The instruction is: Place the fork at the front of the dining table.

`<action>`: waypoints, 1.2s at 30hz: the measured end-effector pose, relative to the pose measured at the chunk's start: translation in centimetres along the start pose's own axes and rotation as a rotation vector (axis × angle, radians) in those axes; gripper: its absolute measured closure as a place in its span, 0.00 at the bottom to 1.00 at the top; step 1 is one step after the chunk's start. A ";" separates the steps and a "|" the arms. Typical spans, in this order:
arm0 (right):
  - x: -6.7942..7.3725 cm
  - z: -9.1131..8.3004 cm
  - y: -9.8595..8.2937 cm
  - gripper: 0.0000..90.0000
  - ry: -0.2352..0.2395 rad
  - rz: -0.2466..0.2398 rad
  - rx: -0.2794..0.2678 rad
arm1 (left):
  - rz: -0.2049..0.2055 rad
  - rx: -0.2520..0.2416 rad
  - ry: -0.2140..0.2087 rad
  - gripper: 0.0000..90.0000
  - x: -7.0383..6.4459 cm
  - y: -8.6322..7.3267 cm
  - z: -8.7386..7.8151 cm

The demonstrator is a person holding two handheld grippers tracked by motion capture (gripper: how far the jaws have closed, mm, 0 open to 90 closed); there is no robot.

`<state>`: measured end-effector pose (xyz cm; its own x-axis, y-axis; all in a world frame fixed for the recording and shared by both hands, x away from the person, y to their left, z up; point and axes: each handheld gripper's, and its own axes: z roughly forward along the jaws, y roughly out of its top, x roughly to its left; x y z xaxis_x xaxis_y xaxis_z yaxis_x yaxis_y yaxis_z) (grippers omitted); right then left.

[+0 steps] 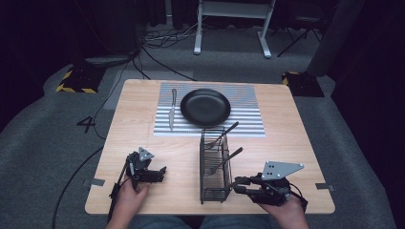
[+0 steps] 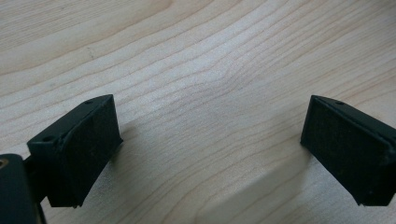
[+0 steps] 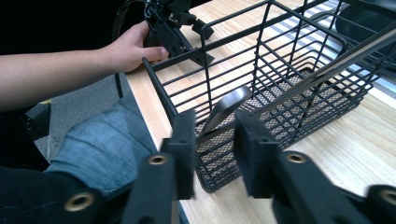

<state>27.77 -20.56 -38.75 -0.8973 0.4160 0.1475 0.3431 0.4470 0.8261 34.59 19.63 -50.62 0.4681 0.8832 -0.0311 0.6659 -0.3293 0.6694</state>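
- Near the table's [image 1: 143, 200] front edge, at its left: left gripper [image 1: 162, 172] held low over bare wood, hand [image 1: 130, 194] wrapped round the rear, forearm coming in from the bottom, jaws aimed right toward the basket.
- Left gripper [image 2: 210, 140], seen in its own view: jaws spread wide, nothing but wood grain between them, tips hovering just above the tabletop.
- At the front right: right gripper [image 1: 237, 184] gripped from behind by the right hand [image 1: 284, 210], levelled and pointing left, tips just beside the wire basket's [image 1: 214, 191] near corner.
- Right gripper [image 3: 215, 149], seen in its own view: jaws partly apart, framing the basket's corner wires [image 3: 168, 100], gripping nothing.
- Inside the basket: two dark utensils [image 1: 224, 160] leaning toward the right, handles poking over the rim.
- Farther back on the striped mat [image 1: 253, 126]: black plate [image 1: 205, 107], knife [image 1: 172, 109] just left of it.
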 end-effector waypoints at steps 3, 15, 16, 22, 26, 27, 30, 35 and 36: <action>0.0 0.1 0.0 0.88 0.004 -0.004 0.002 | 0.000 0.000 0.000 0.05 0.0 0.0 0.0; 0.5 -0.5 0.8 0.96 -0.032 -0.050 -0.062 | 0.000 0.000 0.000 0.05 0.0 0.0 0.0; 0.5 -0.6 1.0 0.96 -0.033 -0.052 -0.067 | 0.000 0.000 0.000 0.05 0.0 0.0 0.0; 0.7 -1.4 2.2 0.96 -0.050 -0.083 -0.115 | 0.000 0.000 0.000 0.05 0.0 0.0 0.0; 0.9 -2.3 3.0 0.96 -0.051 -0.093 -0.163 | 0.000 0.000 0.000 0.05 0.0 0.0 0.0; 1.0 -2.6 3.2 0.96 -0.053 -0.096 -0.173 | 0.000 0.000 0.000 0.05 0.0 0.0 0.0; 1.1 -4.0 3.8 0.96 -0.059 -0.104 -0.211 | 0.000 0.000 0.000 0.05 0.0 0.0 0.0; 1.3 -5.5 4.4 0.96 -0.063 -0.114 -0.241 | 0.000 0.000 0.000 0.05 0.0 0.0 0.0; 1.4 -5.8 4.5 0.96 -0.069 -0.118 -0.248 | 0.000 0.000 0.000 0.05 0.0 0.0 0.0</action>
<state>26.41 -22.56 -31.67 -0.9031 0.4292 0.0116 0.1508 0.2917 0.9445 34.59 19.63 -50.62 0.4680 0.8832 -0.0311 0.6661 -0.3294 0.6692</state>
